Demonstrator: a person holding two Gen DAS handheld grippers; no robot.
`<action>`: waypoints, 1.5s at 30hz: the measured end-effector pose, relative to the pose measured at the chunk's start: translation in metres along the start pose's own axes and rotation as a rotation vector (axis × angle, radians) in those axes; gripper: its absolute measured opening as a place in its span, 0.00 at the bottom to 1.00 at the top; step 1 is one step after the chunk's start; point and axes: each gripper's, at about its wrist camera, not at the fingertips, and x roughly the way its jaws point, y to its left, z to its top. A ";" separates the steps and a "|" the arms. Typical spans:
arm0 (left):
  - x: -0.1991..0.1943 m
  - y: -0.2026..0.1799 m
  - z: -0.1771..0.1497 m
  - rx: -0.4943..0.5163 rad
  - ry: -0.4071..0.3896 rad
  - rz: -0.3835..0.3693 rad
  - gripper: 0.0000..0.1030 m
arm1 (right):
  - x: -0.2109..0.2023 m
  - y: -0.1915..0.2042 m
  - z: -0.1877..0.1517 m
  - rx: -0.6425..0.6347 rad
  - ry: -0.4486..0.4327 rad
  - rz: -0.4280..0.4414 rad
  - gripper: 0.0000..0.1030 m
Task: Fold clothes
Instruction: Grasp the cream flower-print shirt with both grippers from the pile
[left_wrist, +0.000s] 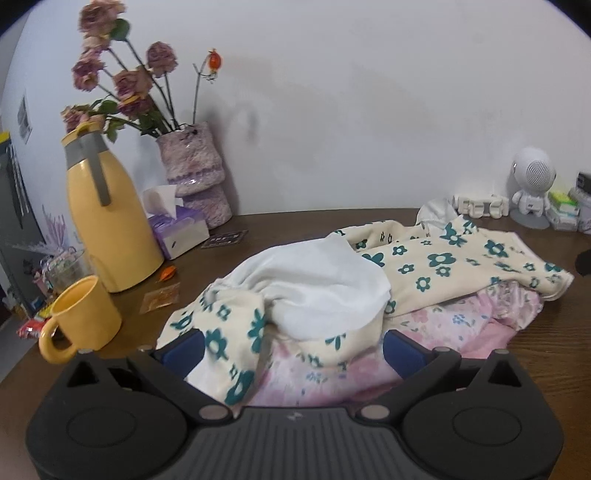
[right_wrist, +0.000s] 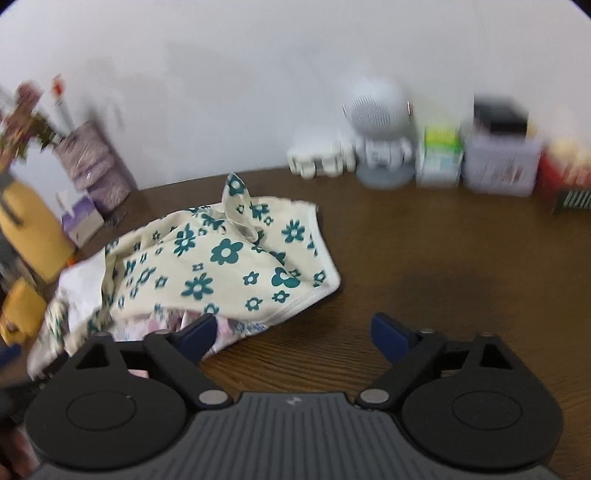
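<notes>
Blue-padded right gripper (right_wrist: 295, 334), jaws apart

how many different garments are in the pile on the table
3 visible: a cream one with teal flowers on top, a plain white one bunched on its left, and a pink floral one underneath. More may be hidden under them.

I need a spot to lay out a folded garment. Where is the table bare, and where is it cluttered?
Bare wood lies right of the floral garment, running from the table front back to the robot-shaped speaker and boxes along the wall. The left side is crowded: yellow jug, yellow mug, tissue box, flower vase.
</notes>
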 end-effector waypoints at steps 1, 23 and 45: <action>0.005 -0.002 0.001 0.005 0.002 0.002 0.99 | 0.008 -0.004 0.003 0.032 0.012 0.012 0.79; 0.034 0.015 0.015 -0.078 0.056 -0.077 0.20 | 0.055 -0.034 0.008 0.415 -0.037 0.270 0.07; -0.112 0.098 0.119 -0.206 -0.231 -0.122 0.05 | -0.155 0.015 0.050 0.154 -0.441 0.449 0.02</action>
